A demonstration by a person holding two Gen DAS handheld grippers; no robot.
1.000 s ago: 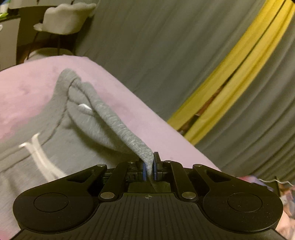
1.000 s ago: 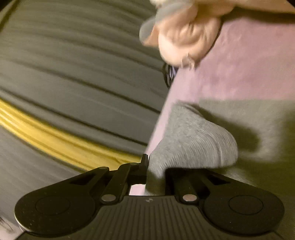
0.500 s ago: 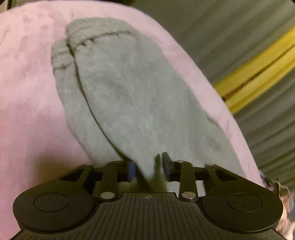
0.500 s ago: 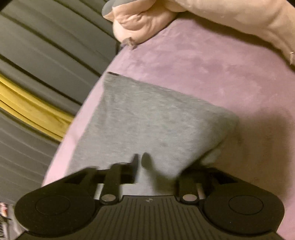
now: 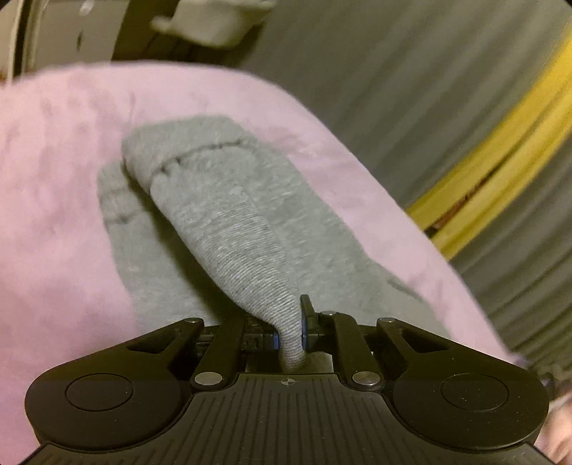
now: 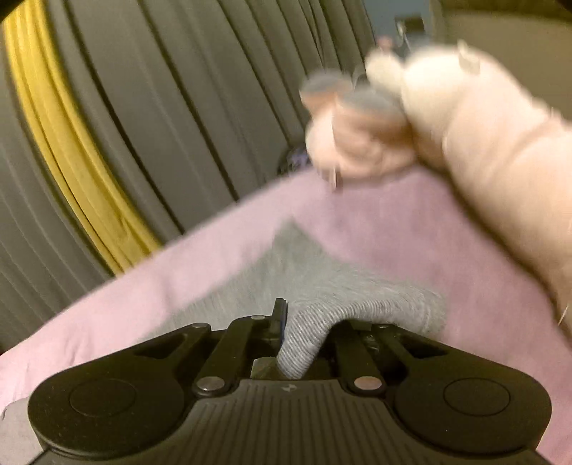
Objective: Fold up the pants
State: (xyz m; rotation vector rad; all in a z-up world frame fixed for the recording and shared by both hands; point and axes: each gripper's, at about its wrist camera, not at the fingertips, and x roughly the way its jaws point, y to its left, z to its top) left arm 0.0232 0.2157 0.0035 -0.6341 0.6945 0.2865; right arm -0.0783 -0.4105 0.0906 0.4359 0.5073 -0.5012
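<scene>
Motion blur smears the pale plush shape (image 6: 447,118) at far right; the white object (image 5: 214,21) is cut by the top edge, its identity unclear.

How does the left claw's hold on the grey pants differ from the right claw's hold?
The left claw pinches a long ribbed fold of the grey pants that rises off the pink cover; the right claw pinches a short ribbed bunch at the cloth's near edge. Both blue pads show beside the cloth on the left claw; on the right claw the cloth hides one side. Both claws are shut on the pants.
</scene>
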